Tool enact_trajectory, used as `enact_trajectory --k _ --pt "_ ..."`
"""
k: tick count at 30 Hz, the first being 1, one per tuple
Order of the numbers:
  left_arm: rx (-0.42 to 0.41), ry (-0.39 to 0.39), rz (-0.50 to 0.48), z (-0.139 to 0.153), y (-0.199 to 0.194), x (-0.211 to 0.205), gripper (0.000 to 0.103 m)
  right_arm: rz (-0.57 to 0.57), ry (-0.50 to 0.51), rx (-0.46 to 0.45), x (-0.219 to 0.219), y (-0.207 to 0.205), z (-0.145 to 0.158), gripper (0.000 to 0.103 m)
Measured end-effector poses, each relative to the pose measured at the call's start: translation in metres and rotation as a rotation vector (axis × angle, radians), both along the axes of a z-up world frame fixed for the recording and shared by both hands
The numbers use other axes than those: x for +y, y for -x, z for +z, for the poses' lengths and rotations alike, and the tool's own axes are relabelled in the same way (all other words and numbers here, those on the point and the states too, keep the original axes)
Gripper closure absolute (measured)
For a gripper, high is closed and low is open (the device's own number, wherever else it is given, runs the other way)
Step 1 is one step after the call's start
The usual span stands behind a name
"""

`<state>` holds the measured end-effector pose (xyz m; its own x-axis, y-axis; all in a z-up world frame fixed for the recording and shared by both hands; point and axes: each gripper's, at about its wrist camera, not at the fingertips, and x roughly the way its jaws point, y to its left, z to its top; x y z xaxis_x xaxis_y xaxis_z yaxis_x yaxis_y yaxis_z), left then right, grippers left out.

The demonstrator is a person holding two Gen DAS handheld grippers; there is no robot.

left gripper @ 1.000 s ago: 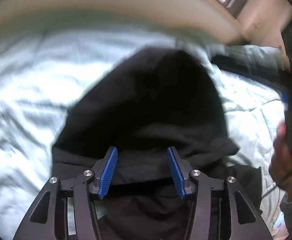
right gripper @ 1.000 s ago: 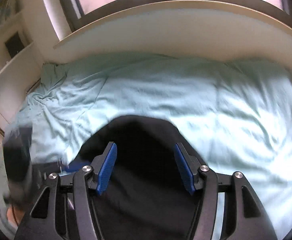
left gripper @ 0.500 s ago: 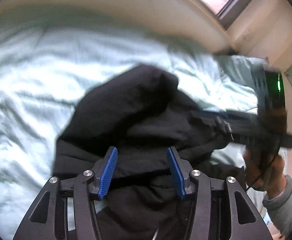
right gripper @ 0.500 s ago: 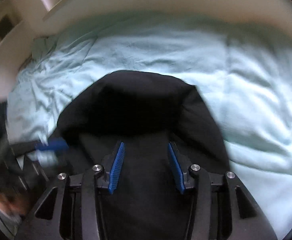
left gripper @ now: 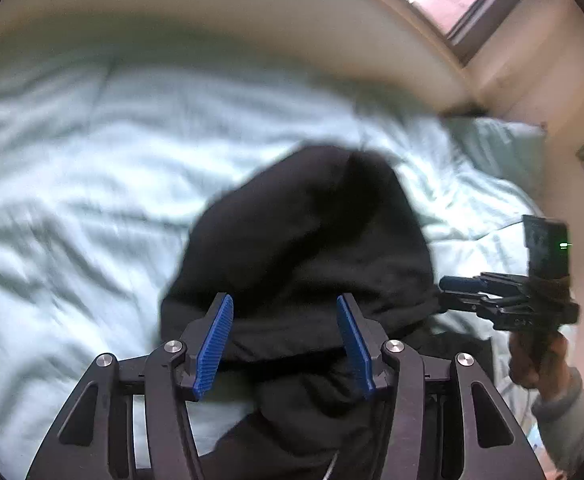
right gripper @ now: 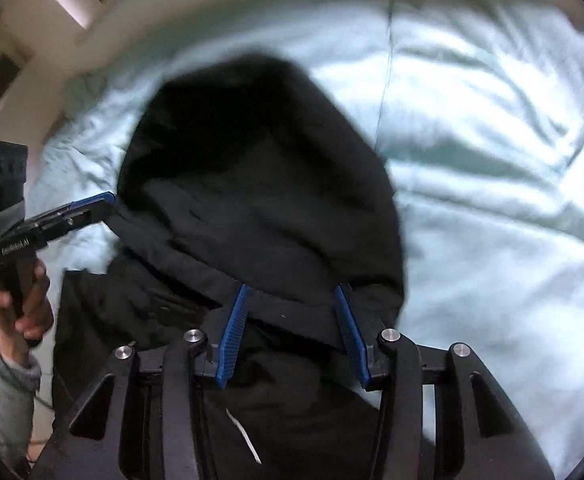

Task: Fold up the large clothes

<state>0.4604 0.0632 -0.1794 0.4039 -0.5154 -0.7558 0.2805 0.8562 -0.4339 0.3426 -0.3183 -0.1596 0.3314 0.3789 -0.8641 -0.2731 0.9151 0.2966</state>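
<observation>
Opening jaws on left gripper [left gripper: 284, 340] and right gripper [right gripper: 292, 330], black hoodie [right gripper: 260, 184] beneath, side lettering blurred

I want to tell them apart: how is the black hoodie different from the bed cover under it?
The black hoodie is very dark, while the bed cover is pale mint green. The hoodie is bunched into a rounded heap; the bed cover lies spread out flat with shallow wrinkles. The hoodie is the smaller one and lies on top; the bed cover reaches far around it. Both are soft cloth.

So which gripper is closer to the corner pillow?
Right. The right gripper is beside the hoodie, below the pillow; the left gripper hangs over the hoodie, farther off. Both opening, gripping nothing.
</observation>
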Motion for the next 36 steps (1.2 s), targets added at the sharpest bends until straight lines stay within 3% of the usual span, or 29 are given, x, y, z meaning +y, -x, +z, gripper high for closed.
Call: enact_trajectory --k 1,2,3,7,11,14,15,16,17,18,20,22,26,30,33,36 --pt "-0.006 0.0 -0.013 0.01 -0.006 0.005 0.036 -0.005 0.0 -0.025 -0.01 -0.001 0.007 0.031" --pt "-0.006 -0.002 -0.019 0.013 -0.01 0.011 0.024 -0.006 -0.007 -0.034 -0.018 -0.005 0.01 0.031" --pt "0.003 -0.003 -0.034 0.015 -0.017 0.016 0.022 -0.005 -0.022 -0.033 -0.025 -0.008 0.01 0.031" --pt "0.128 0.011 -0.169 -0.003 -0.05 0.042 0.022 0.046 -0.113 0.027 -0.037 -0.04 -0.006 0.031" --pt "0.258 0.095 -0.206 -0.035 -0.078 0.05 0.022 0.091 -0.131 0.062 -0.028 -0.068 -0.021 0.031" --pt "0.287 0.139 -0.206 -0.063 -0.086 0.041 0.022 0.085 -0.205 0.118 -0.02 -0.092 -0.041 0.031" --pt "0.309 0.148 -0.197 -0.073 -0.088 0.037 0.022 0.083 -0.216 0.135 -0.02 -0.096 -0.045 0.034" --pt "0.32 0.153 -0.191 -0.078 -0.088 0.034 0.022 0.1 -0.213 0.144 -0.012 -0.097 -0.05 0.053" --pt "0.317 0.147 -0.178 -0.082 -0.086 0.031 0.023 0.117 -0.167 0.127 -0.004 -0.095 -0.051 0.063" --pt "0.299 0.129 -0.169 -0.081 -0.082 0.028 0.035 0.133 -0.131 0.109 0.001 -0.09 -0.047 0.07" --pt "0.243 0.087 -0.204 -0.069 -0.065 0.021 0.071 0.157 -0.102 0.075 0.01 -0.078 -0.037 0.085" --pt "0.16 0.045 -0.222 -0.047 -0.041 0.02 0.076 0.174 -0.074 0.011 0.013 -0.055 -0.01 0.086" --pt "0.051 0.043 -0.241 0.007 0.019 0.024 0.078 0.188 -0.044 -0.1 0.018 -0.001 0.042 0.086" --pt "-0.054 -0.009 -0.272 0.06 0.102 0.027 0.078 0.182 0.069 -0.235 0.027 0.082 0.091 0.088" --pt "-0.107 -0.061 -0.286 0.084 0.167 0.027 0.078 0.178 0.154 -0.317 0.035 0.155 0.119 0.089" --pt "-0.109 -0.054 -0.266 0.09 0.224 0.032 0.078 0.176 0.227 -0.364 0.043 0.228 0.129 0.089"
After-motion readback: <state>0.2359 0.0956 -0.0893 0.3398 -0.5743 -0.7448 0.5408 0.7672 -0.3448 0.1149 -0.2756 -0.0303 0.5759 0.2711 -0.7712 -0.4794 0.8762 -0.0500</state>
